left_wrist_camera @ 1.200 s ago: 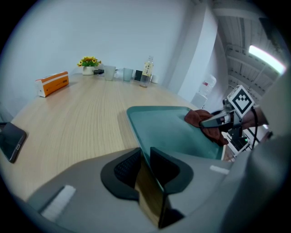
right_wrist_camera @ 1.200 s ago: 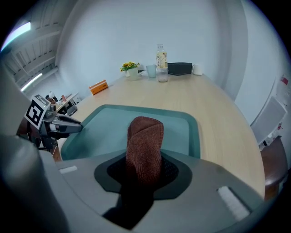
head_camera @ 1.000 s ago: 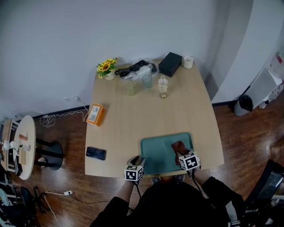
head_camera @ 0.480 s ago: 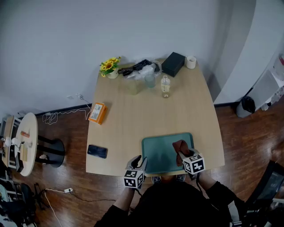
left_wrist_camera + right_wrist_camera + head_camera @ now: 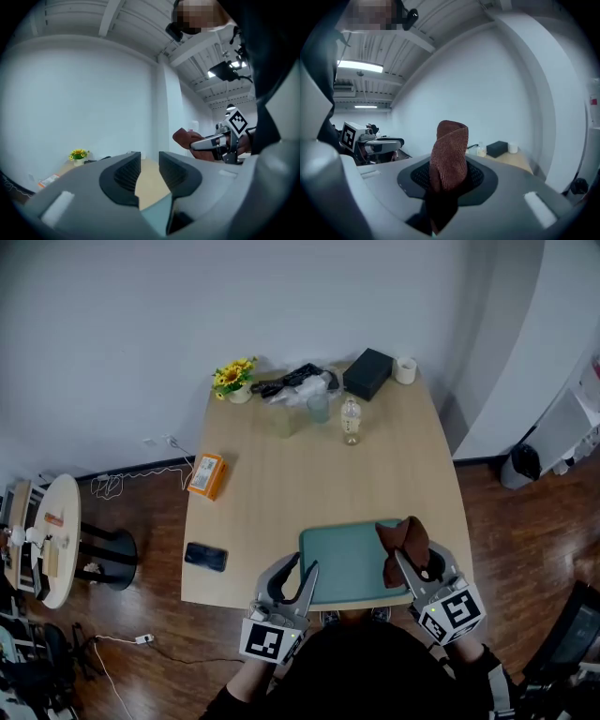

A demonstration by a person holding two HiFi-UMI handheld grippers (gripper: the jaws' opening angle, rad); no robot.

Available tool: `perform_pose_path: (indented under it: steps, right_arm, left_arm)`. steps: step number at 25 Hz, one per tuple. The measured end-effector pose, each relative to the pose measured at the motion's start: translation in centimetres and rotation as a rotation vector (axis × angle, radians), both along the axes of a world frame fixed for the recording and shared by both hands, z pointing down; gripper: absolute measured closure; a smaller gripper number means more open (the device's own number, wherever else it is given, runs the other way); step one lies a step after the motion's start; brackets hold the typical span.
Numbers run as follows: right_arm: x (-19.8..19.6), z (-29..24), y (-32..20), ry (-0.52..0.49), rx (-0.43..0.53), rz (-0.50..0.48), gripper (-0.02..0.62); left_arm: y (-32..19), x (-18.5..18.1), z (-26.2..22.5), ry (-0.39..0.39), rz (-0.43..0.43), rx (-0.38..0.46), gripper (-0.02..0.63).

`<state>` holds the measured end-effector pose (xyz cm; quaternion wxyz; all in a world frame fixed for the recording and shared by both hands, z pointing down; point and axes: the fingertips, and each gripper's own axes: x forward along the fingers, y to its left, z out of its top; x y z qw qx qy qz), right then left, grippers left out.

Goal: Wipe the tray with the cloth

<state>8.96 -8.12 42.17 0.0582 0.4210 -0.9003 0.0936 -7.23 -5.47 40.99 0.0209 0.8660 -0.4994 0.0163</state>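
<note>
Rust-brown ribbed cloth (image 5: 403,535), bunched, held above teal tray (image 5: 342,563) right edge, clamped in right gripper (image 5: 412,559) fingers; left gripper (image 5: 302,570) fingers closing on nothing; pale wooden worktop (image 5: 281,493), dark plank floor (image 5: 141,615), white wall (image 5: 141,315)

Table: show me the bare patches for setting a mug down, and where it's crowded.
Widest bare patch: mid-table, between the orange box, the bottle and the tray. Crowded: the far edge, from the flowers to the black box.

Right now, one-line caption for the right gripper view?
Right gripper, jaws shut on a rust-brown cloth, table behind.
</note>
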Motion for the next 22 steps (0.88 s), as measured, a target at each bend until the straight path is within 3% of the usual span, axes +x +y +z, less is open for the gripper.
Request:
perform_pose_path:
  steps: [5,9,18,22]
  right_arm:
    - [0.7,-4.9,1.3,-0.031,0.129,0.023,0.488]
    - [2.7,-5.2,1.1,-0.019,0.157,0.081,0.488]
    - [12.1,0.1,-1.5,0.059,0.051,0.323,0.488]
    - [14.2,10.1,-3.6,0.132,-0.135,0.35,0.487]
  left_arm:
    - [0.6,0.7,-2.5,0.019,0.006,0.048,0.503]
    - [0.7,0.4,-2.2,0.01,-0.007,0.039,0.503]
    - [0.5,-2.8,-0.7,0.028,-0.102,-0.013,0.503]
    - [0.7,-2.6,-0.3,0.025,-0.095,-0.02,0.503]
